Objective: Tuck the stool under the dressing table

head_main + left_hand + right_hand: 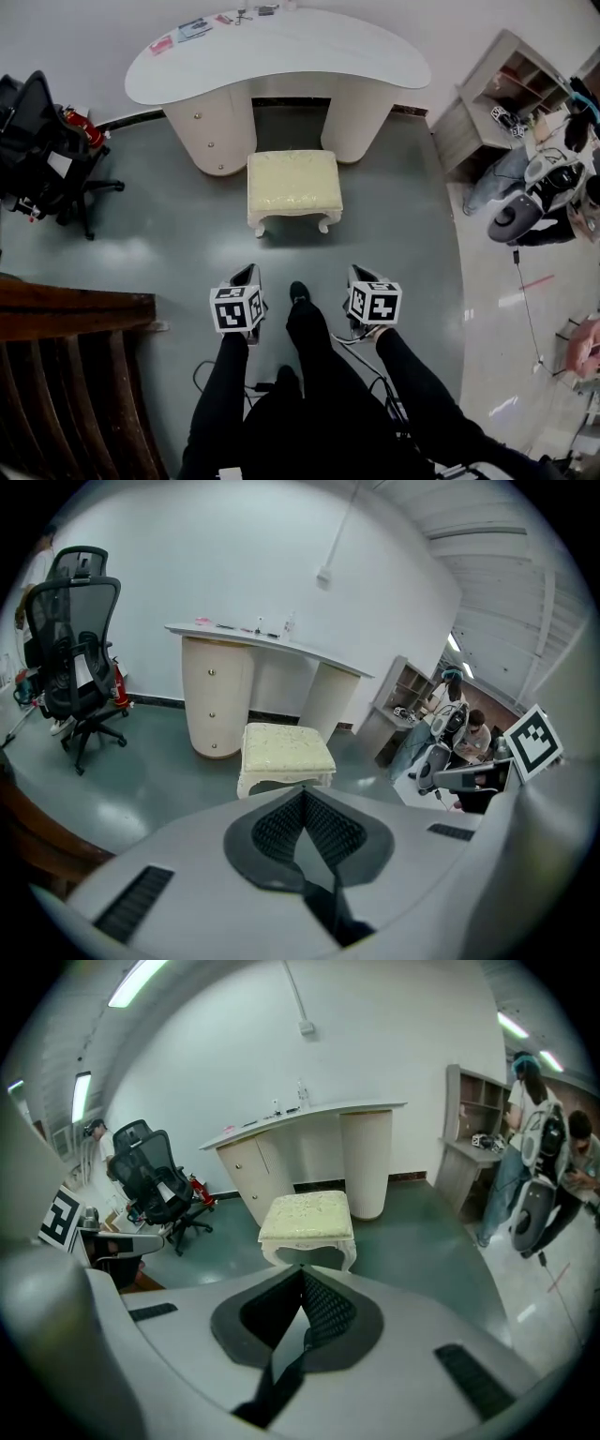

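A cream cushioned stool (292, 187) with white curved legs stands on the grey floor just in front of the gap between the pedestals of the white dressing table (281, 47). Both grippers hover well short of the stool, by my legs. My left gripper (246, 275) is shut on nothing, and so is my right gripper (361, 274). The left gripper view has the stool (284, 750) beyond my left gripper (305, 794), with the table (272, 641) behind it. From the right gripper view, the stool (307, 1216) is straight ahead of my right gripper (302, 1269).
A black office chair (42, 141) and a red extinguisher (84, 127) stand at the left. A dark wooden railing (66, 375) fills the lower left. At the right are a shelf unit (506, 94), a seated person with equipment (534, 197) and a floor cable (530, 309).
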The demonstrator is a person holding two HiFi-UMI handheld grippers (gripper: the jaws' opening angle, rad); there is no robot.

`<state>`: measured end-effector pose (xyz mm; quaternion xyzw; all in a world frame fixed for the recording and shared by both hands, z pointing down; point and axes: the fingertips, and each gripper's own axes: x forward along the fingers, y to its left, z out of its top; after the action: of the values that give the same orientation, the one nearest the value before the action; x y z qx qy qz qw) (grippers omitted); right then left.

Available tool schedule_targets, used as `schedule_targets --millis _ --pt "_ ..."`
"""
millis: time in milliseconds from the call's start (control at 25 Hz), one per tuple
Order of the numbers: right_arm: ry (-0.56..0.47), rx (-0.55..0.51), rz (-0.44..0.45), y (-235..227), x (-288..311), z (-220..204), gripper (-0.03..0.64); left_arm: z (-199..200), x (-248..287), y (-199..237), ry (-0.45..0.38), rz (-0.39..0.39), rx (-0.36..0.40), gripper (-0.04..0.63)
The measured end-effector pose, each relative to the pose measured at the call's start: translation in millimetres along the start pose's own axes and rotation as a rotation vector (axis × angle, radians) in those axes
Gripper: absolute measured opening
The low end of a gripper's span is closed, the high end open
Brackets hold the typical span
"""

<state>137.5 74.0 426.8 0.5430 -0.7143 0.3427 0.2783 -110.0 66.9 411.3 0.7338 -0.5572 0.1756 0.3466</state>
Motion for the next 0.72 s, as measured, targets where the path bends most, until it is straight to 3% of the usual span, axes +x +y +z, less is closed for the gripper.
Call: schedule_targets --millis 360,720 --pt "0.081 0.019 0.014 -19.7 54.9 21.7 0.005 11.4 60.2 13.8 0.079 0.030 -0.023 0.008" --pt "0.174 0.031 0.009 -44.9 138.9 22.6 0.005 -11.7 141.1 49.0 0.179 0.075 -0.072 0.008"
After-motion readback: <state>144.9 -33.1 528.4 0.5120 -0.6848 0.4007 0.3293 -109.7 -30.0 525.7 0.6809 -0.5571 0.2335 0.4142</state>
